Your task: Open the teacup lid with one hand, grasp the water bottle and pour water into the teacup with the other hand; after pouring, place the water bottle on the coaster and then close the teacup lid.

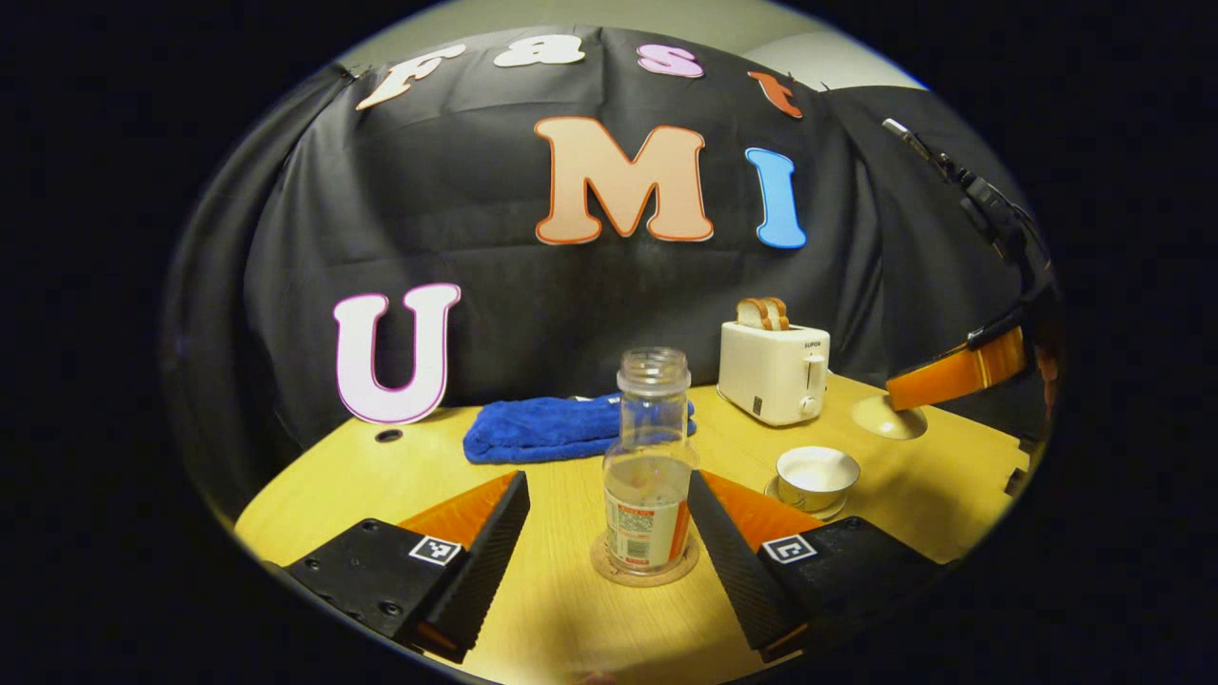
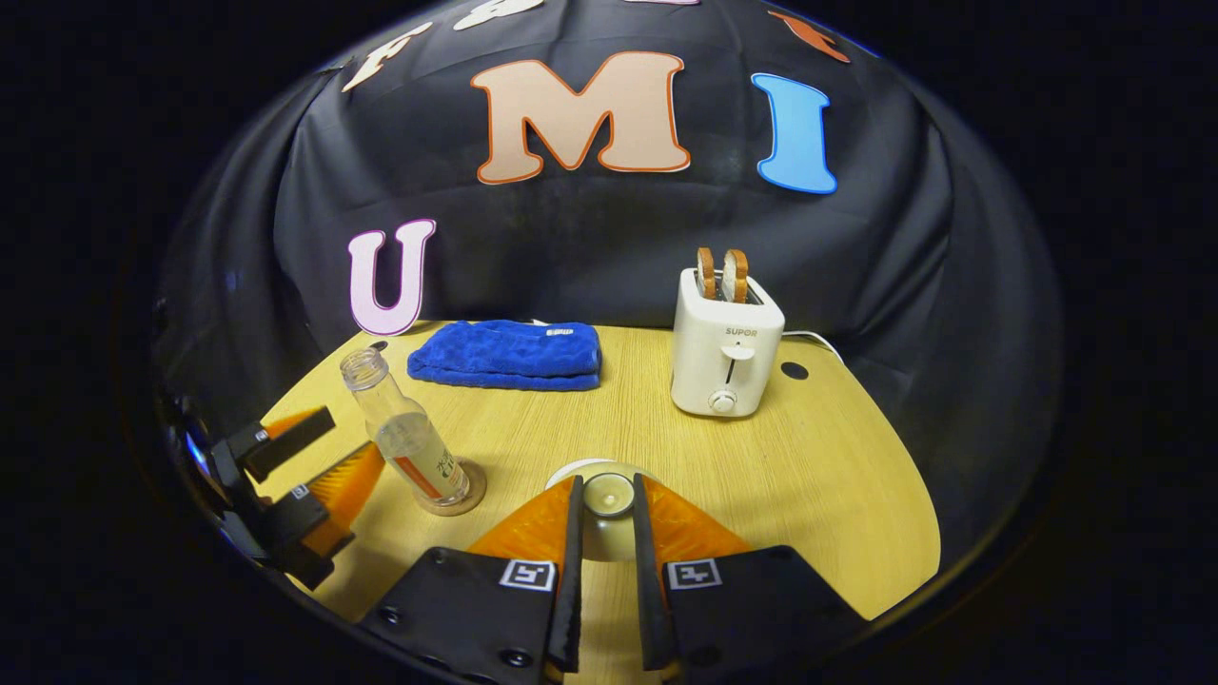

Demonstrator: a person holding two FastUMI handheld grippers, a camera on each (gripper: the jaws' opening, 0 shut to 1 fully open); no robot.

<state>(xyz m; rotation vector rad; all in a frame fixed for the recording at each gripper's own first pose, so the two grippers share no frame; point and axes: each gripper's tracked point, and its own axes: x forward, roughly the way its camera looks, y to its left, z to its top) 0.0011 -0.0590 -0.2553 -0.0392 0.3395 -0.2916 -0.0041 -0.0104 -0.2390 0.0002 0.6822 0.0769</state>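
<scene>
The water bottle (image 1: 648,466) stands upright on the round coaster (image 1: 643,569), on the wooden table (image 1: 571,609), and it has no cap on its mouth. A little water is in its lower half. Its label is white and red with some small print, but the print is too small and blurred to tell. In the left gripper view the left gripper (image 1: 609,518) is wide open, with one finger on each side of the bottle; the fingers are apart from the bottle and hold nothing. To the right of the bottle is the teacup (image 1: 817,479), open, on its small saucer, with a pale inside. In the right gripper view the right gripper (image 2: 607,518) has its fingers close together on the knob of the teacup lid (image 2: 608,498), and they seem to press it from both sides. In the left gripper view the same lid (image 1: 888,416) shows farther off at the right, tilted at the finger ends of that gripper, up and behind the cup. Behind the bottle a folded blue towel (image 1: 544,428) lies on the table; it has a small tag that I cannot make out. Near it, to the right, a white toaster (image 2: 724,346) stands with two slices of bread (image 2: 720,274) in its slots, and a short brand word in capitals is printed on its front.
</scene>
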